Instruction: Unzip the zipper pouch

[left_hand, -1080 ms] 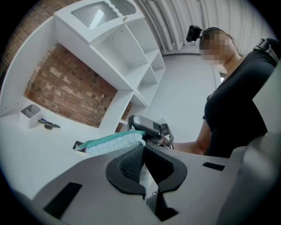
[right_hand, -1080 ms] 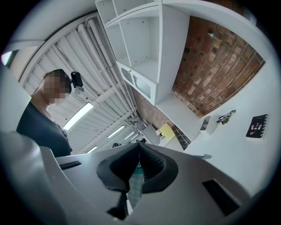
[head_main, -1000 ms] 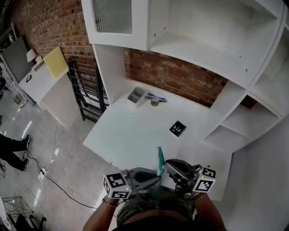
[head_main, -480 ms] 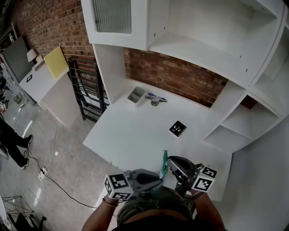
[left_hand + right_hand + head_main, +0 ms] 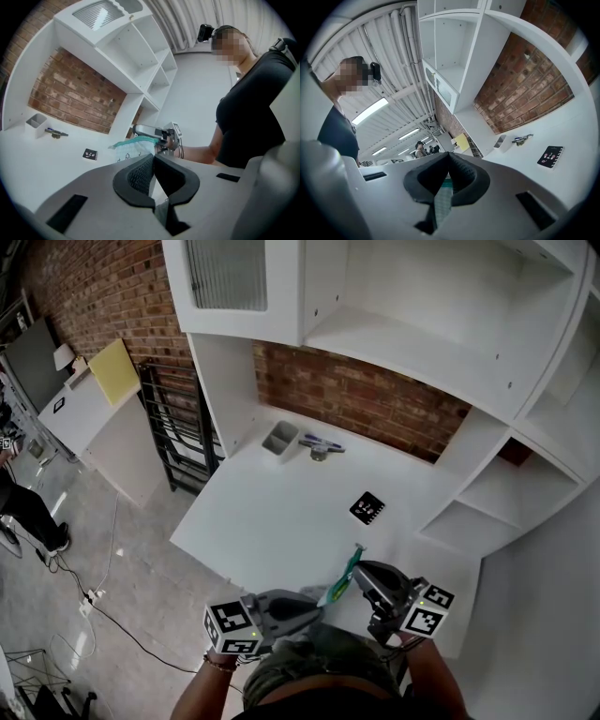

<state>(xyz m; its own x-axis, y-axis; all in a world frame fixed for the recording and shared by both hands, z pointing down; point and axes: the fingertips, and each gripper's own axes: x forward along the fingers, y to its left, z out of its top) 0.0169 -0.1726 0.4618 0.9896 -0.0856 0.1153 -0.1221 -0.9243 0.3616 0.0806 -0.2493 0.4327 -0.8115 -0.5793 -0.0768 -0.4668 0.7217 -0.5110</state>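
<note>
Over the near edge of the white counter [image 5: 272, 521], close to the person's body, the zipper pouch [image 5: 340, 579] hangs between the two grippers. It is pale with a small printed pattern and a teal strip along its top, and in the head view it slants from the left gripper [image 5: 317, 607] up toward the right gripper [image 5: 361, 576].

The left gripper view shows that gripper's dark pads pressed together, with a thin pale sliver of the pouch pinched in the seam between them. The rest of the pouch [image 5: 133, 147] spreads out just beyond the jaws toward the right gripper [image 5: 161, 136]. The right gripper view shows its jaws closed too, with a strip of teal patterned fabric [image 5: 443, 197] clamped between them. How far the zipper is open cannot be made out.

Well apart from the pouch, a black marker card [image 5: 367, 509] lies flat near the middle of the counter. At the back, against the brick wall [image 5: 375, 399], a small grey tray [image 5: 279, 438] stands beside a pen [image 5: 321, 443] that rests across a small round thing. White shelves [image 5: 422, 324] rise above and to the right of the counter.
</note>
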